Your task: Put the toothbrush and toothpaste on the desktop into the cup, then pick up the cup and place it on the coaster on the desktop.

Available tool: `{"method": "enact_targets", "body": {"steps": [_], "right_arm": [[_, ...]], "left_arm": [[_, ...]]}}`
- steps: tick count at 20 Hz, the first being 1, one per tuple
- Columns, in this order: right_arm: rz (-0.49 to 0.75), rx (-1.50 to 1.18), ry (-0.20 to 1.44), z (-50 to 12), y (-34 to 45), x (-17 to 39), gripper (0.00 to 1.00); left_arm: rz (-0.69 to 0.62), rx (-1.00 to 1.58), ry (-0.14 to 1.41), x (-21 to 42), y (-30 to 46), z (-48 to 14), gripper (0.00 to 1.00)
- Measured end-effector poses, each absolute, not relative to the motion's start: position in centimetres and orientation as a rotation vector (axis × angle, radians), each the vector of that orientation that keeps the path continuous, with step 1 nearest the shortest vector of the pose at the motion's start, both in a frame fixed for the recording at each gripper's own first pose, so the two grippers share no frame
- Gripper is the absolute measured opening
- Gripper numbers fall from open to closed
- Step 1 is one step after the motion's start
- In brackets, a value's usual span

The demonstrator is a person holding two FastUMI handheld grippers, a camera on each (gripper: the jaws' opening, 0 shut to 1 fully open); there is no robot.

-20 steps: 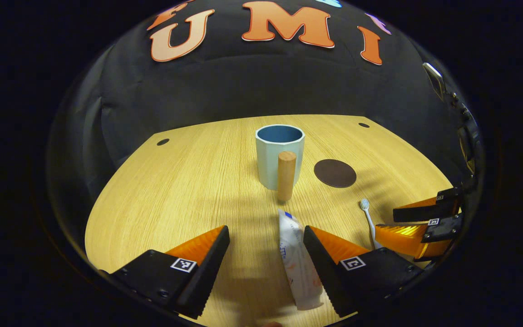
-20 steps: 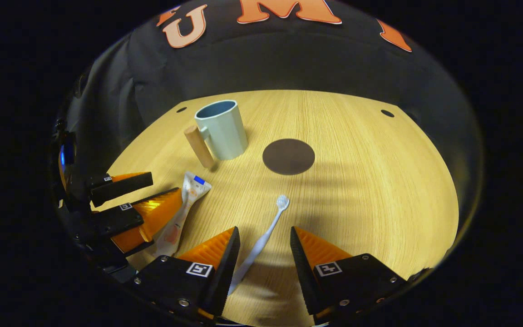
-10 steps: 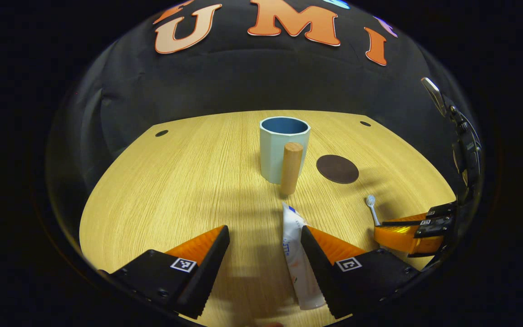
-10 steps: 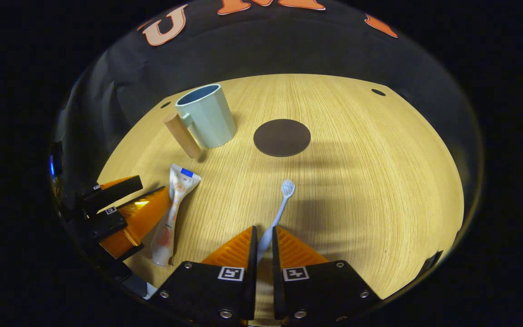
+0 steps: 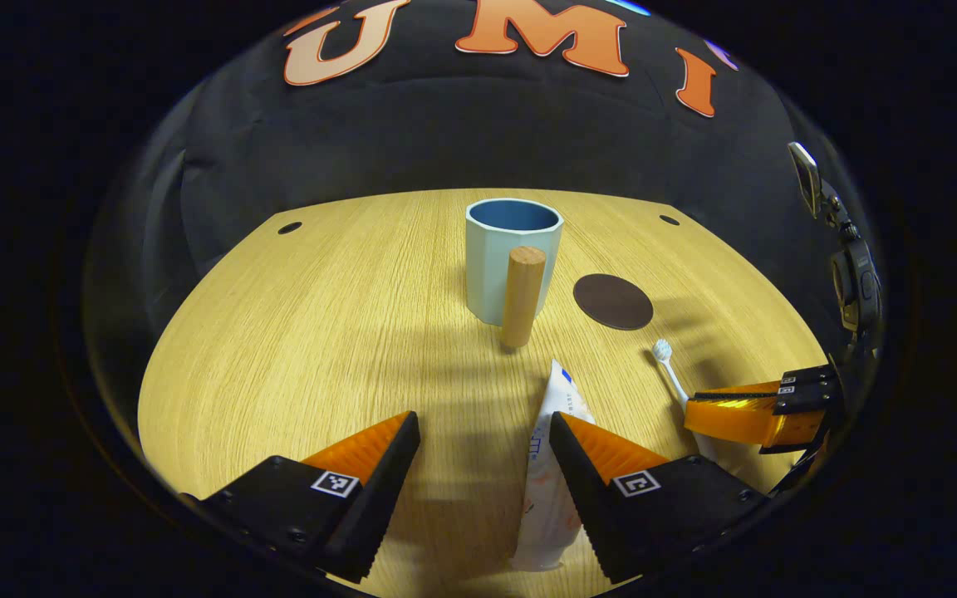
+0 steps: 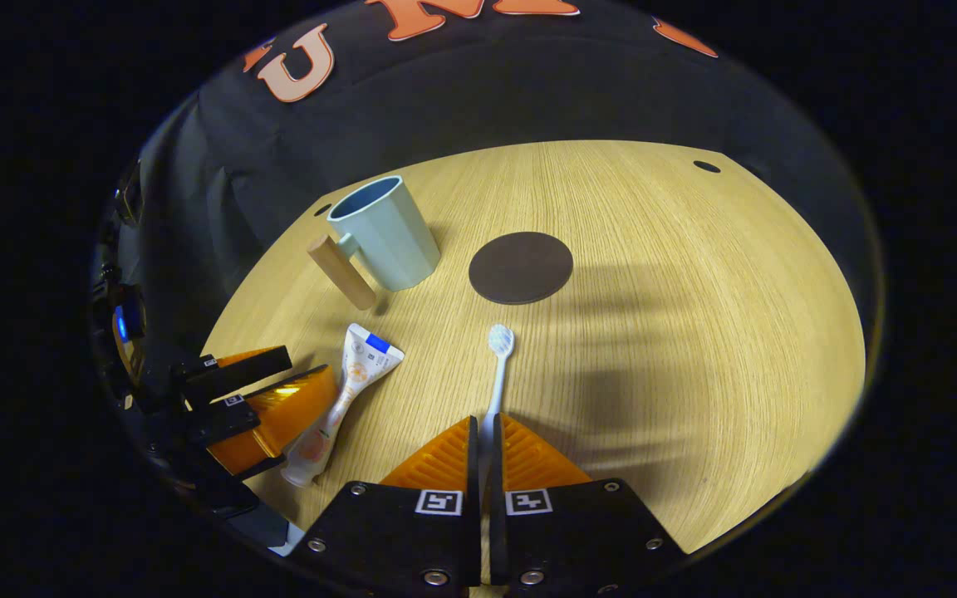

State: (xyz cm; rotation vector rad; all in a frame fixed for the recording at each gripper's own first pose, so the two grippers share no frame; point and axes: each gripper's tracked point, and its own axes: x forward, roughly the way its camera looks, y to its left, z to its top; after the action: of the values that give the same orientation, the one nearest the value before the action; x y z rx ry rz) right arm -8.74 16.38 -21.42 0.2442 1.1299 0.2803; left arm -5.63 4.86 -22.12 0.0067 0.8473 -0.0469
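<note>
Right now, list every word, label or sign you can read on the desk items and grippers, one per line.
Toothpaste tube: blue patch and coloured print, too small and blurred to read.
Left gripper: square black-and-white markers on both fingers, patterns, no words.
Right gripper: the same markers, no words.
Cup, toothbrush, coaster: no text.

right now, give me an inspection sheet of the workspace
surface: wooden desktop, two small holes near the far edge
cup: upright, empty, wooden handle
coaster: bare, beside the cup
toothpaste: lying flat, touching the left gripper's inner finger
toothbrush: handle clamped, head pointing toward the coaster
clutter: nothing seen
left gripper: open
right gripper: shut on the toothbrush
cables: nothing seen
surroundings: black cloth wall
</note>
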Motion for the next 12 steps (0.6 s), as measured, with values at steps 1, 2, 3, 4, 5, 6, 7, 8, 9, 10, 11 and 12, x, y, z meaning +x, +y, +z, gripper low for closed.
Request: {"method": "enact_targets", "body": {"steps": [1, 2, 3, 4, 5, 6, 7, 8, 9, 10, 11, 12], "right_arm": [[0.284, 0.255, 1.118, -21.0, 16.4, -8.4, 0.05], [0.289, 0.261, 1.105, -20.9, 16.4, -8.2, 0.05], [0.292, 0.261, 1.093, -20.7, 16.3, -8.0, 0.05], [0.292, 0.262, 1.079, -20.6, 16.2, -7.9, 0.05], [0.297, 0.265, 1.072, -20.5, 16.3, -7.7, 0.05], [0.297, 0.270, 1.063, -20.3, 16.2, -7.6, 0.05], [0.300, 0.271, 1.055, -20.1, 16.1, -7.5, 0.05], [0.299, 0.275, 1.049, -19.9, 15.9, -7.5, 0.05], [0.301, 0.278, 1.044, -19.8, 15.7, -7.4, 0.05], [0.301, 0.285, 1.037, -19.6, 15.6, -7.3, 0.05], [0.302, 0.289, 1.027, -19.3, 15.4, -7.2, 0.05], [0.301, 0.292, 1.017, -19.2, 15.4, -7.0, 0.05]], "left_arm": [[-0.055, 0.010, 0.847, -5.7, 4.6, -22.0, 0.95], [-0.068, 0.014, 0.843, -5.7, 4.3, -21.6, 0.95], [-0.086, 0.021, 0.841, -5.9, 4.0, -21.2, 0.95], [-0.100, 0.025, 0.827, -5.8, 3.7, -20.7, 0.95], [-0.116, 0.029, 0.831, -6.0, 3.3, -20.5, 0.95], [-0.126, 0.039, 0.841, -6.1, 3.2, -20.8, 0.94], [-0.138, 0.046, 0.838, -5.9, 2.9, -20.8, 0.95], [-0.143, 0.055, 0.860, -6.1, 2.7, -21.1, 0.94], [-0.158, 0.056, 0.866, -6.4, 2.4, -21.3, 0.94], [-0.167, 0.051, 0.858, -6.5, 2.1, -21.1, 0.95], [-0.174, 0.058, 0.855, -6.7, 1.9, -20.7, 0.94], [-0.187, 0.074, 0.845, -6.9, 1.8, -20.2, 0.95]]}}
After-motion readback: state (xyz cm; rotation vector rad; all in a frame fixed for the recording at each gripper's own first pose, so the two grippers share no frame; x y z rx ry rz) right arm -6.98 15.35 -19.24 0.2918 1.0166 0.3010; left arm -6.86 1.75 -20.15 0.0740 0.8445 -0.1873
